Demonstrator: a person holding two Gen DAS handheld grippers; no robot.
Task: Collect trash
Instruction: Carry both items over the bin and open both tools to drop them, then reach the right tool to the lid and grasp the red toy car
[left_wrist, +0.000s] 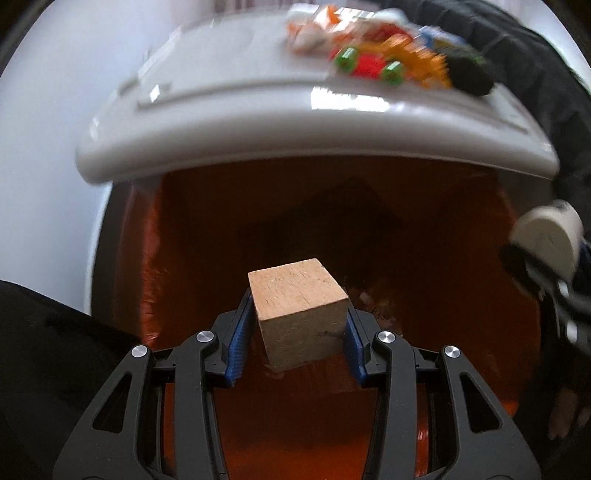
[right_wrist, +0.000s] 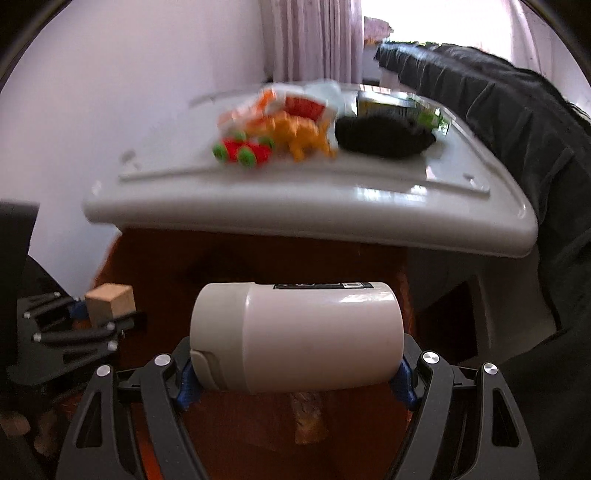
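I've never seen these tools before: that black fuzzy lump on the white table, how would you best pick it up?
Grip the black fuzzy lump across its short width, coming down from above. It lies low and elongated on the white table, so its narrow span suits the gripper. Approach its free right end; the orange toy animal crowds the left.

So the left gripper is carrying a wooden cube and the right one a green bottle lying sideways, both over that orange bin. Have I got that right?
Nearly. The bottle is white, not green, as the right wrist view shows. Otherwise yes: it lies sideways in the right gripper, the left gripper holds the wooden cube, and both are over the orange bin.
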